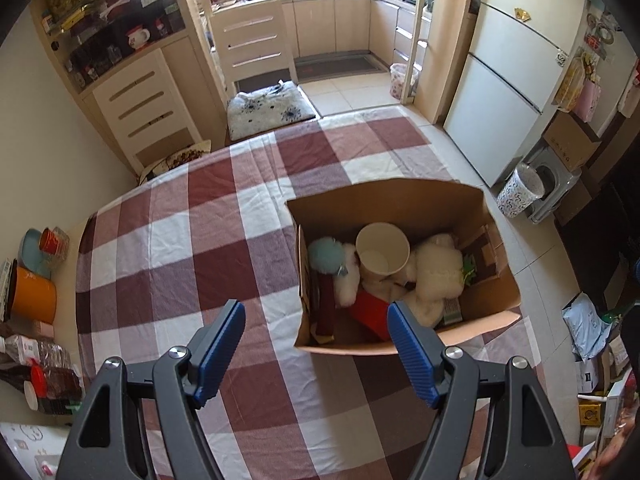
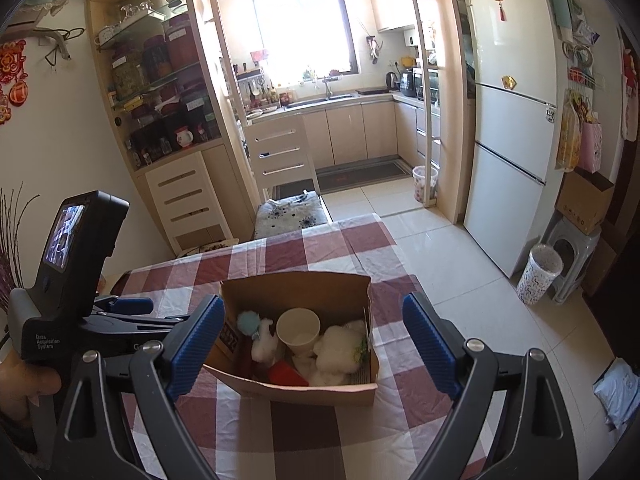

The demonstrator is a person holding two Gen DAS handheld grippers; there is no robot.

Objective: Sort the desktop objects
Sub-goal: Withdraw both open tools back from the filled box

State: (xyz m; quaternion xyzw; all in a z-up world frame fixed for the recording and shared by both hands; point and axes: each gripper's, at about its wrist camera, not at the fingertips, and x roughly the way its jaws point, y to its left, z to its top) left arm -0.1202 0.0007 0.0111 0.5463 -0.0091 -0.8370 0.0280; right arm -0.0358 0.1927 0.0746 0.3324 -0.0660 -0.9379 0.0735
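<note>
**Both grippers wide and empty over the box**

The left gripper (image 1: 316, 322) hangs above the checked tablecloth (image 1: 180, 240), jaws spread wide, nothing between them. The cardboard box (image 1: 472, 204) sits just ahead, its near corner by the right-hand finger. Inside: a white paper cup (image 1: 382, 248), white plush toy (image 1: 438, 268), teal pompom (image 1: 326, 254), something red (image 1: 370, 312). The right gripper (image 2: 312, 328) also gapes empty, the box (image 2: 296, 292) framed between its fingers, beyond the tips.

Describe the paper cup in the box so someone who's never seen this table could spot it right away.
On the red-and-white checked tablecloth stands an open brown cardboard box. Near its middle, among white plush toys, sits the off-white paper cup. It is the only smooth, round, open-mouthed thing there, and looks empty.
</note>
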